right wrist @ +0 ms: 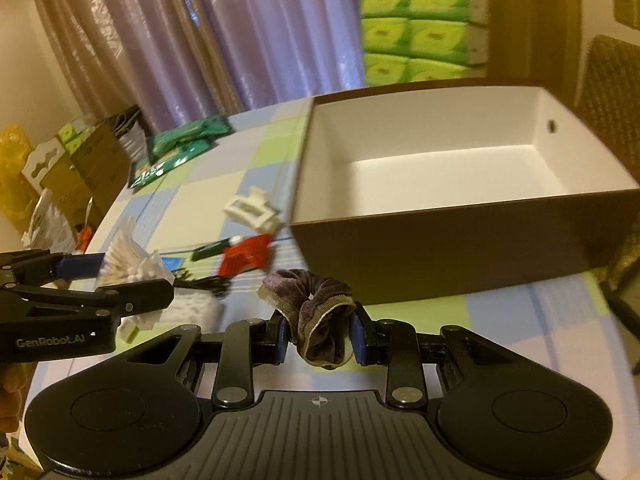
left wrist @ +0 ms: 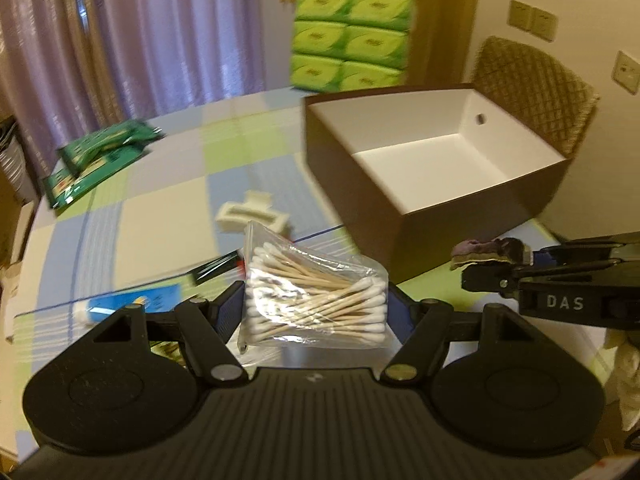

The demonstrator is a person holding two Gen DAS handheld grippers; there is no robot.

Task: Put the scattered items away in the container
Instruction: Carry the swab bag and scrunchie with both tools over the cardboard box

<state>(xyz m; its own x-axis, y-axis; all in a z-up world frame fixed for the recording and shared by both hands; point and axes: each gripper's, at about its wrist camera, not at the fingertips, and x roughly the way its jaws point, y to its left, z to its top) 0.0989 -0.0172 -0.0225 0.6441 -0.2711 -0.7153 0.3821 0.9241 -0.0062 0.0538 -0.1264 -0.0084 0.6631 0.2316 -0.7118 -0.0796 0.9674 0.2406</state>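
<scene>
1. Container first: the brown open-topped box with a white inside (left wrist: 440, 160) stands on the checked worktop (left wrist: 160, 208), ahead of both sets of fingers and a little to the right of the left ones. It looks empty.

2. Left gripper (left wrist: 316, 300): its fingers are clamped on a clear plastic bag of cotton swabs with wooden stems (left wrist: 316, 296), one finger at each side of the bag, which is lifted off the worktop.

3. Right gripper (right wrist: 320, 338): its fingers are pressed together on a purple velvet hair scrunchie (right wrist: 316, 312), which bulges up and forward between them. The box's near brown wall is directly ahead of these fingers and higher than the scrunchie.

4. The step in hand looks like carrying both items to the box. To do it well, I would raise each load clear of the near rim before moving forward, so neither bag nor scrunchie catches the wall, and let go only once over the white floor.

5. The two grippers are close side by side, so entering one after the other would lower the risk of a knock.

6. Left on the worktop, beyond the left fingers: a cream plastic hair claw (left wrist: 252, 214), a blue and white tube (left wrist: 132, 306), and green packets (left wrist: 96, 160) far off to the left.
</scene>
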